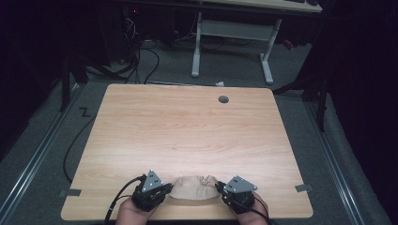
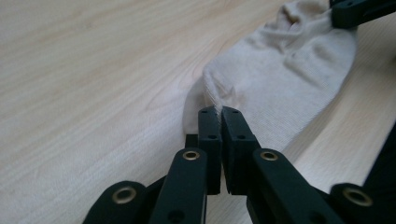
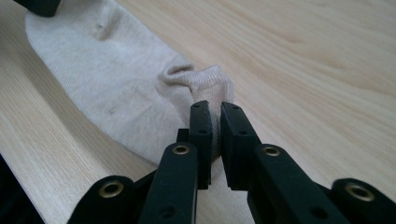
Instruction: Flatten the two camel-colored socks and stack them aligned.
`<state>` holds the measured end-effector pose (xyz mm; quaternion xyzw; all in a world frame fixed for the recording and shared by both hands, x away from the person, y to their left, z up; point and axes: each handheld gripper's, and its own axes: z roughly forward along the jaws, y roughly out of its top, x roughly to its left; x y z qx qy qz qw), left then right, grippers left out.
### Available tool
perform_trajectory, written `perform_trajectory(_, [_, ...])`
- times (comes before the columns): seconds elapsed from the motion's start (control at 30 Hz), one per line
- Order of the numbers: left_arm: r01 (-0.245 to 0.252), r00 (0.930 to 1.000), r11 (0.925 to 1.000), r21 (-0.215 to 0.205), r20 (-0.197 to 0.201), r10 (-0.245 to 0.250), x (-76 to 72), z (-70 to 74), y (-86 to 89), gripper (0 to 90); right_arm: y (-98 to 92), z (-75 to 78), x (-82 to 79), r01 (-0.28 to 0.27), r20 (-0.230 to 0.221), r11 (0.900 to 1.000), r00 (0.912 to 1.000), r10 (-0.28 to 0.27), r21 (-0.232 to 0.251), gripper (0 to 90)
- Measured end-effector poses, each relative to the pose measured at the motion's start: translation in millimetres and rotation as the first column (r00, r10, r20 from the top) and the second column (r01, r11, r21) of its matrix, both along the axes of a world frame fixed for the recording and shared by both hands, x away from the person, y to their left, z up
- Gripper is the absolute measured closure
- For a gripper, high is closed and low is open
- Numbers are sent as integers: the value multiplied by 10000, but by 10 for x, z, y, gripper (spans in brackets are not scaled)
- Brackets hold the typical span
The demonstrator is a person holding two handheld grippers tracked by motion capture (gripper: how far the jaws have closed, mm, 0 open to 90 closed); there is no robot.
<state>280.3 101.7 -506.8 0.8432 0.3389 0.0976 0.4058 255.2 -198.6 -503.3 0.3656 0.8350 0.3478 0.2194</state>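
A: Where's the sock (image 1: pixel 193 188) sitting?
B: Flat on the table (image 1: pixel 187 126), stretched between both sets of jaws.
A: Left gripper (image 2: pixel 219 110)?
B: One sock end sits pinched at its tips.
A: Right gripper (image 3: pixel 215 106)?
B: The other, bunched end lies between its jaws.

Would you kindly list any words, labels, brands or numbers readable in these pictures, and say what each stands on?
None: no readable text on the beige sock, the wooden table, or the left gripper and right gripper.
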Motion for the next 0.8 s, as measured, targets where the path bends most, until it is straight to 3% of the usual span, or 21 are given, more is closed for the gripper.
perform_trajectory(0.07, [3,9996,9993,372,-291,7,23,-77,-6,861,14,-50,24,6,-356,9998,9994,-13,-197,812])
perform_trajectory(0.2, [14,9998,9976,695,-180,-2,25,-105,-39,798,34,-125,54,-49,-704,9988,9975,15,-490,790])
perform_trajectory(0.27, [24,9998,9982,593,-210,-11,30,-104,-47,683,29,-127,64,5,-662,9991,9978,-34,-432,760])
perform_trajectory(0.3, [2,9999,9983,585,-156,7,29,-102,-51,683,25,-122,67,31,-648,9992,9979,-57,-394,743])
perform_trajectory(0.4, [-103,9999,9988,469,49,100,23,-82,-44,575,0,-78,48,145,-340,9997,9993,-152,-204,708])
perform_trajectory(0.5, [-255,9993,9994,223,293,248,17,-38,-17,538,-16,-46,43,217,-162,9998,9996,-216,8,694])
perform_trajectory(0.8, [-391,9987,9992,-4,321,391,76,-14,40,505,-51,-20,62,313,-6,9992,9995,-313,265,686])
